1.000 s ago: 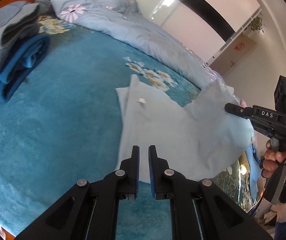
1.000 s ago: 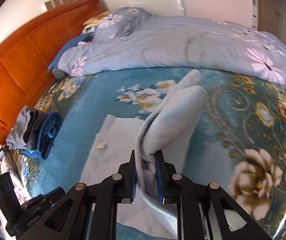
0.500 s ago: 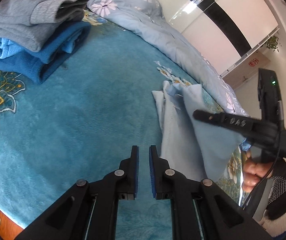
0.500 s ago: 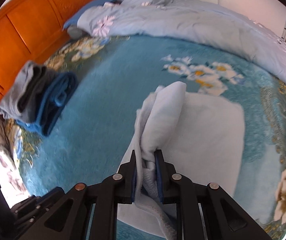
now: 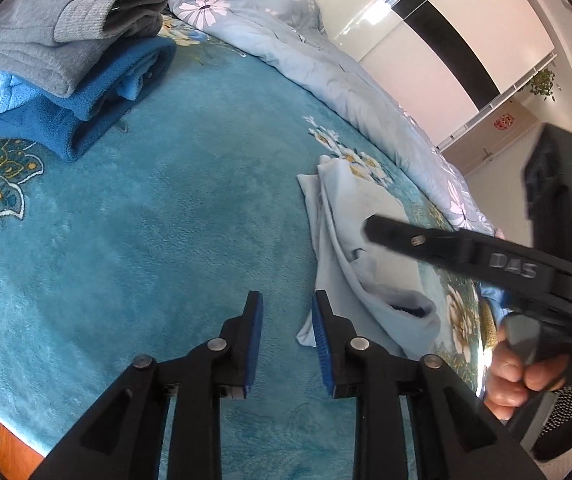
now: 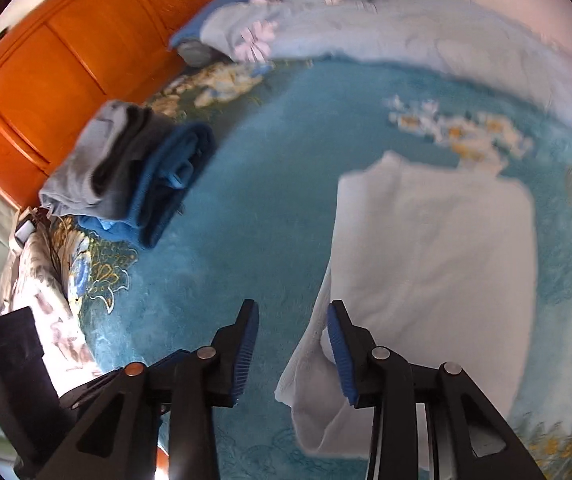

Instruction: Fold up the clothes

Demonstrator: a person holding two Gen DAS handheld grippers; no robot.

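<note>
Here the pale blue garment (image 6: 434,248) lies folded on the teal floral bedspread (image 5: 158,248), right of the open middle of the bed. The right gripper (image 6: 292,344) hangs over the garment's near left edge with its jaws opening; the cloth edge lies against the right blue pad, but the pads do not clamp it. The left gripper (image 5: 286,340) hovers over bare bedspread just left of the garment, its jaws also opening, with nothing between them. In the left wrist view the right gripper's black finger reaches across above the garment, hiding part of it, and a hand (image 5: 522,376) grips its handle. A stack of folded clothes, a grey knit (image 5: 66,28) on top of dark blue fleece (image 5: 86,108), sits well apart toward the orange wooden headboard (image 6: 58,64). A light blue flowered duvet (image 5: 294,60) is bunched along the far side.
</note>
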